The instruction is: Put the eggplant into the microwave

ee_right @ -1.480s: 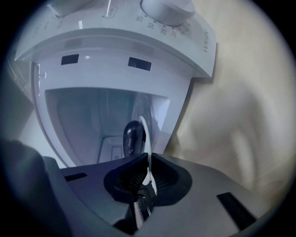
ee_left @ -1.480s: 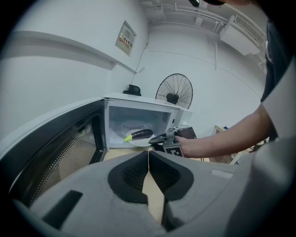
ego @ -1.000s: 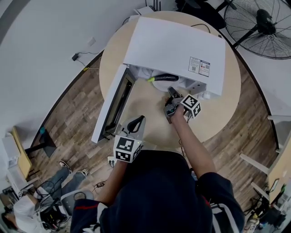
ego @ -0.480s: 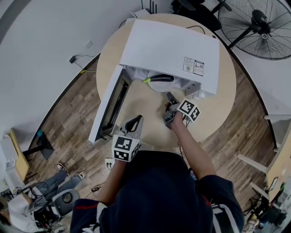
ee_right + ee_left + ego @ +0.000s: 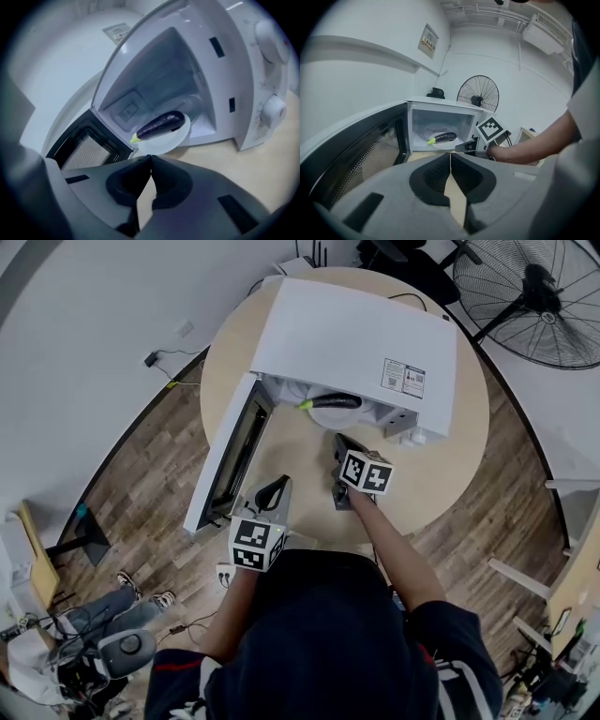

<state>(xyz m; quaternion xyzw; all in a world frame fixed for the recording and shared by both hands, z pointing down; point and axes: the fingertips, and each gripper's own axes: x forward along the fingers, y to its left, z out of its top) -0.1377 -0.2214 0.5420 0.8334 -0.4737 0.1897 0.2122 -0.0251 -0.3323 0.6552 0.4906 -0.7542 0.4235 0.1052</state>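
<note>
A dark purple eggplant (image 5: 335, 401) with a yellow-green stem lies on the white plate inside the open white microwave (image 5: 361, 341) on a round wooden table. The same eggplant (image 5: 159, 124) on its plate (image 5: 171, 138) shows in the right gripper view, and the eggplant (image 5: 442, 137) is small in the left gripper view. My right gripper (image 5: 337, 442) is shut and empty on the table just in front of the cavity. My left gripper (image 5: 278, 491) is shut and empty near the table's front edge, beside the swung-out door (image 5: 228, 456).
The microwave door (image 5: 361, 150) stands open to the left, its mesh window facing me. Two control knobs (image 5: 274, 110) are on the microwave's right panel. A standing fan (image 5: 530, 296) is behind the table to the right. Bare tabletop (image 5: 300, 460) lies between the grippers.
My right gripper has drawn back from the microwave mouth toward me and turned, its marker cube now facing up. The left gripper has hardly moved.
</note>
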